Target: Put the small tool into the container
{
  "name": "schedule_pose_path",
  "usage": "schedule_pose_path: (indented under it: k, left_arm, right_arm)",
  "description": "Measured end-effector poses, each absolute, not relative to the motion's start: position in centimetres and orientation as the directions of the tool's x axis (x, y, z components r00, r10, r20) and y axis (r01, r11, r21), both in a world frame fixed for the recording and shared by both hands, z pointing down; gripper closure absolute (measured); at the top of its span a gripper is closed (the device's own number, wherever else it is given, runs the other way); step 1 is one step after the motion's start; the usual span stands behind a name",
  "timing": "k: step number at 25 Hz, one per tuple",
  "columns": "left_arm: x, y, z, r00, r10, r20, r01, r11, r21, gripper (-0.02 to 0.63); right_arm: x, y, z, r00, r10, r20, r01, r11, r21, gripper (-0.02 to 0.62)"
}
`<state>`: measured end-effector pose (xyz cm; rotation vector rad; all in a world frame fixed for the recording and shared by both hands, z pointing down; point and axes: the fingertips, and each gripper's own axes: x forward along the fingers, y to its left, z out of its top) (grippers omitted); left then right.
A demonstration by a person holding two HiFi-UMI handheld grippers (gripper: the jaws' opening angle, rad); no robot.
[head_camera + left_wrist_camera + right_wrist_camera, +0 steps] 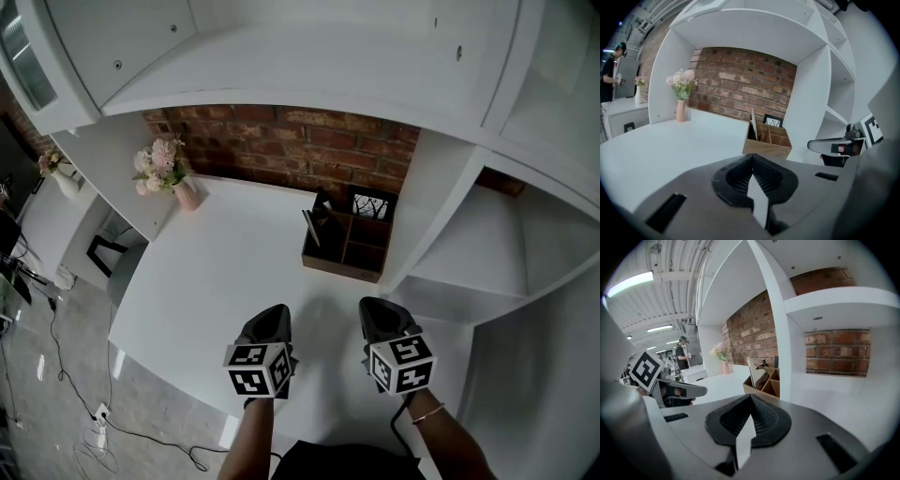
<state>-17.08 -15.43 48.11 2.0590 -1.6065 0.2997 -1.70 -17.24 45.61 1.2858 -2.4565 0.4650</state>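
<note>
From above, the head view shows both grippers side by side over the white desk (216, 272), on the near side of the wooden box (339, 267). The left gripper (268, 319) and the right gripper (380, 314) both point toward the box and are well apart from it. Only this view shows the person's arms.

The left gripper view shows its own jaws (752, 161) pressed together with nothing in them. It also shows the other gripper (834, 146) off to the side of the box (766, 149), and a person (609, 70) far away past the pink vase of flowers (681, 110). The head view does not show that person. The right gripper view shows its jaws (751, 401) pressed together too, and empty.

A small dark thing (323, 201) stands in the back left part of the box, and it looks like the small tool. It stands on end, so its long way runs up and down, and its top pokes up over the rim. The right gripper view shows it (765, 363) too. In the left gripper view I cannot pick it out, because a flat pale card (753, 124) leans there. It is not in either gripper. It sits ahead of both, inside the box, near the brick wall (281, 141).
</note>
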Motion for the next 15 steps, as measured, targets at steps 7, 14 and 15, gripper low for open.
schedule_pose_path:
  k: [7, 14, 15]
  left_arm:
    - [-16.4, -13.9, 48.0, 0.271, -0.840, 0.470, -0.954, -0.170, 0.247, 0.597]
    - [-15.6, -13.3, 47.6, 0.288, -0.836, 0.468, -0.953, -0.200, 0.228, 0.597]
    - [-15.5, -13.3, 47.5, 0.290, -0.836, 0.467, -0.952, -0.203, 0.228, 0.597]
  right_arm:
    - [0.3, -17.0, 45.3, -0.531, -0.737, 0.418, -0.840, 0.523, -0.145, 0.591]
    - [1.4, -16.5, 45.7, -0.516, -0.748, 0.418, -0.851, 0.505, -0.146, 0.592]
    - [1.5, -16.5, 45.7, -0.515, -0.749, 0.418, -0.851, 0.504, -0.145, 0.592]
